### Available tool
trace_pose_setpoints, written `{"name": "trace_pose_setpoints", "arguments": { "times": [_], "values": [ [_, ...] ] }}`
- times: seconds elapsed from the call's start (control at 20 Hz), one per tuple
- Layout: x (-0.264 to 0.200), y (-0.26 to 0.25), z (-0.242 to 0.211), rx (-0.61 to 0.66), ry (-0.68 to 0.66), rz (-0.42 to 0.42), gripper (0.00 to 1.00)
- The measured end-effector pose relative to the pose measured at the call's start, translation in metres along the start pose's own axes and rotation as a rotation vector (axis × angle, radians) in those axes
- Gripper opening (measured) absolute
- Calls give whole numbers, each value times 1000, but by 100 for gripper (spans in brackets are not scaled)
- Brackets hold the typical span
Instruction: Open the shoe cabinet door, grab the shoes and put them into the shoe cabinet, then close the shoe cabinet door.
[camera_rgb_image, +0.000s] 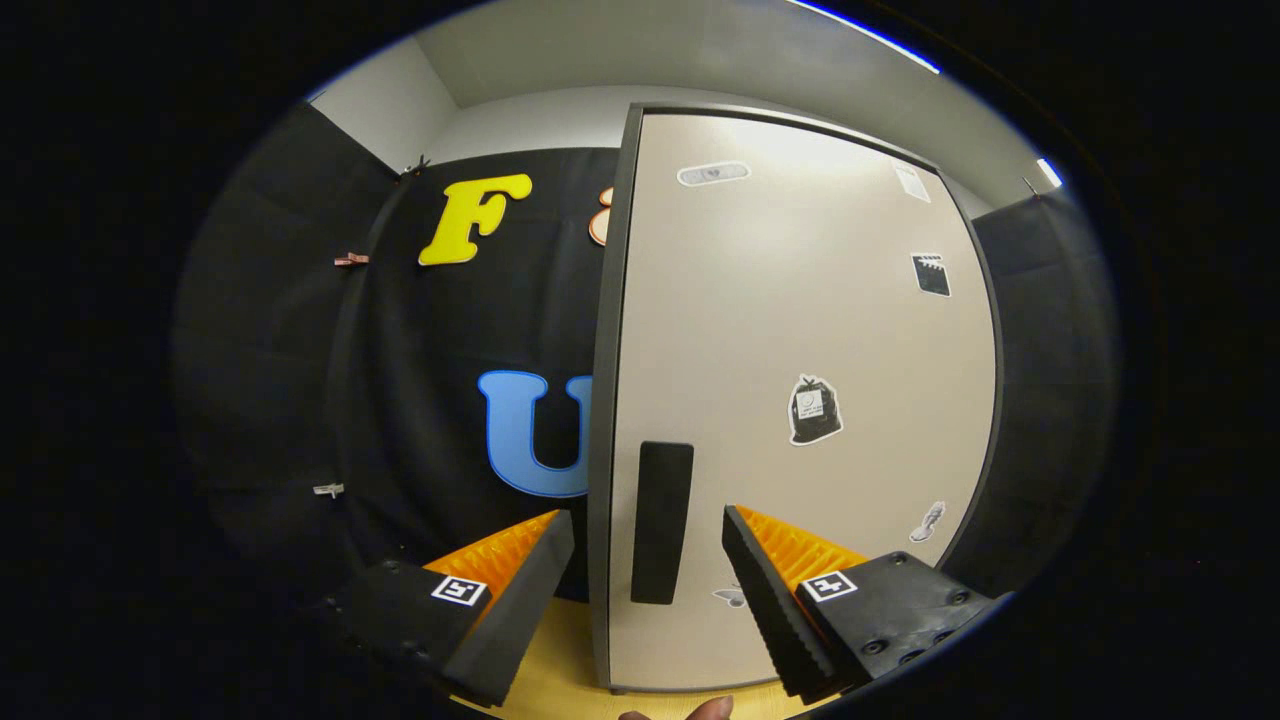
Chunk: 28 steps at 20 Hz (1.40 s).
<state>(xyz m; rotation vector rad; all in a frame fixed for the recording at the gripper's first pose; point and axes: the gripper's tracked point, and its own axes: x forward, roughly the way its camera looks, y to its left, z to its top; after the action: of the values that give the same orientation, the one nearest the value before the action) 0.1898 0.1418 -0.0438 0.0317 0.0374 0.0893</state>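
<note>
Gripper view: fingers (648, 545) spread apart, the closed cabinet door's (800, 330) dark handle (661, 522) just ahead between them.

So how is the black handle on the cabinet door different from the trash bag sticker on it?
The handle is a tall, plain black bar near the door's left edge; the trash bag sticker is small, irregular, white-outlined and sits mid-panel. The handle lies between the open hand-held gripper's fingers; the sticker lies beyond them, up to the right. The handle looks raised, the sticker flat. Both are mostly black.
</note>
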Motion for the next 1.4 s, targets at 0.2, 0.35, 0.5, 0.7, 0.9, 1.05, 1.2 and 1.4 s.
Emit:
{"name": "trace_pose_setpoints", "arguments": {
  "times": [0.2,0.35,0.5,0.7,0.9,1.05,1.2,1.4],
  "values": [
    [24,-4,-12,-3,14,-22,98],
    [39,-3,-18,53,36,-30,87],
    [48,-6,-35,103,110,-71,60],
    [47,-8,-35,75,97,-76,31],
    [34,-6,-32,87,113,-37,14],
    [4,-8,-30,101,103,-6,14],
    [-27,-12,-23,107,80,20,14],
    [-76,-31,-21,120,72,52,14]
  ]
}}
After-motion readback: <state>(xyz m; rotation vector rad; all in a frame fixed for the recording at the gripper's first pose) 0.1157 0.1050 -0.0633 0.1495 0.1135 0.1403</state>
